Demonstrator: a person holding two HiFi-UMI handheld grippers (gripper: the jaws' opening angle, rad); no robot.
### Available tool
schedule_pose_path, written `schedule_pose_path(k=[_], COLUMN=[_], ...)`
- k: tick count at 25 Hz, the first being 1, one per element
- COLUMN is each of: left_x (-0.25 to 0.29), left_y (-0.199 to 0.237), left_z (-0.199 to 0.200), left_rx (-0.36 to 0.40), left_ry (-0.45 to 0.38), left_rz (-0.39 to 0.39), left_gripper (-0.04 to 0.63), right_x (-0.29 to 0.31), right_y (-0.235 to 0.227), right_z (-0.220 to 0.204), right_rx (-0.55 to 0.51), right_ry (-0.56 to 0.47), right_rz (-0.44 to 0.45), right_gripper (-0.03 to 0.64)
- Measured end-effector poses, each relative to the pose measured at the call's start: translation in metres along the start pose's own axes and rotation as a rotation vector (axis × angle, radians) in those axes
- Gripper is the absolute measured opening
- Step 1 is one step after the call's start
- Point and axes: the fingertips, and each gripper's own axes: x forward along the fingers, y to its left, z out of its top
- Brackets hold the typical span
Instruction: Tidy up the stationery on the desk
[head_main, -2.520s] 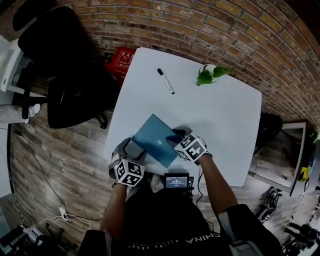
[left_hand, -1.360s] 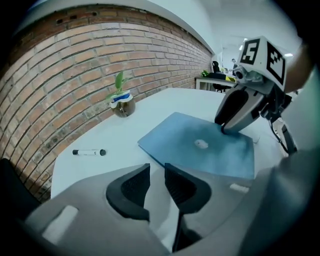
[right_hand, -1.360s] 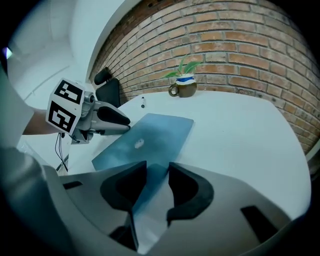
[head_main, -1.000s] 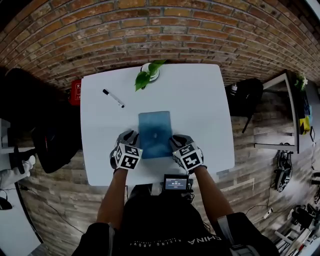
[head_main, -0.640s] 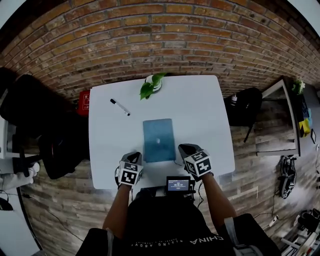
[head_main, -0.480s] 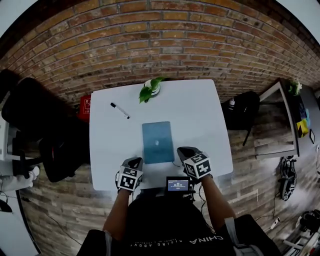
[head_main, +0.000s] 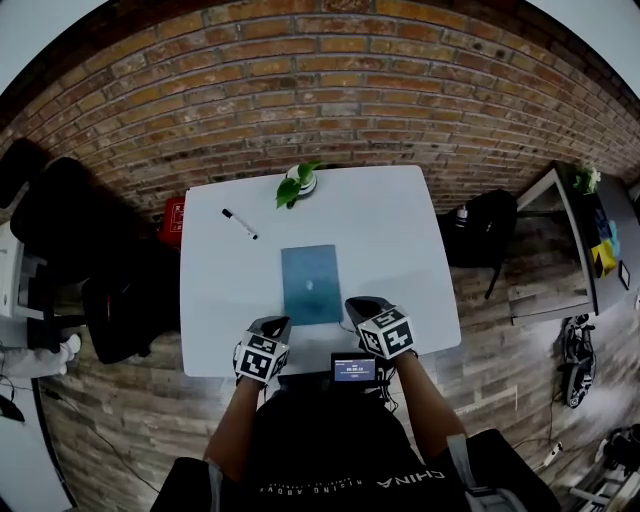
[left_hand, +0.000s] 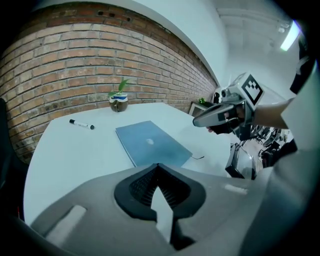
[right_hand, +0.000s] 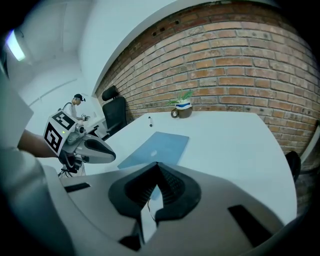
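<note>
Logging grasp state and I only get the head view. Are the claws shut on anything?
Observer: No. Left gripper view shows the left claw shut, tips meeting, nothing between them.
Operator: Right one?
Observer: Right claw is shut and empty too, per its own view.
Operator: Anything odd on the flat blue rectangular notebook?
Observer: A thin dark cord trails from its near corner onto the white desk.

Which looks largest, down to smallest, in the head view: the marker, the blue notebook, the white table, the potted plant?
1. white table
2. blue notebook
3. potted plant
4. marker: similar in length, far thinner.
</note>
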Motion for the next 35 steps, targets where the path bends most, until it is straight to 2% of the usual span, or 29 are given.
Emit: schedule_pose_path(k=[6,11,16,19,20,22,30,35], left_x=[0.009,0.016,0.026,0.035,0.038,0.043,0.047,0.052], left_y=[-0.014,0.001,0.03,0.039,0.041,0.044,0.044,0.038], left_z=[0.0,0.003,0.008,0.007,0.007,0.003,0.001,0.0], left_rx=[-0.013,0.004,0.016,0.015,0.012,0.002,-0.065,-0.016], left_ry=[0.013,0.035,0.055,0.069,0.074,0.089,0.091,0.098], left_rz=[0.027,0.065,0.1,0.089,0.087,0.079,-0.016,-0.02], left_gripper=[0.011,0.011,0.012,0.022,0.042,0.128,0.133,0.132], right_x=[-0.003,0.013,0.036,0.05,0.054,0.063,0.08,0.08], right_y=[-0.008,-0.016,-0.019,-0.022,-0.022,-0.023,-0.024,-0.023], right_z=[-0.008,-0.015,-0.02,-0.022,-0.023,-0.023,-0.025,-0.026], right_rx=[0.001,0.011,0.08,0.112,0.123,0.144,0.214,0.229], right_ry=[0.02,0.065,0.097,0.111,0.115,0.12,0.122,0.109], right_rz=[0.023,0.006,-0.013,-0.033,-0.038,-0.05,-0.076,-0.092], right_gripper=[0.009,0.011,0.082,0.115,0.125,0.142,0.186,0.187])
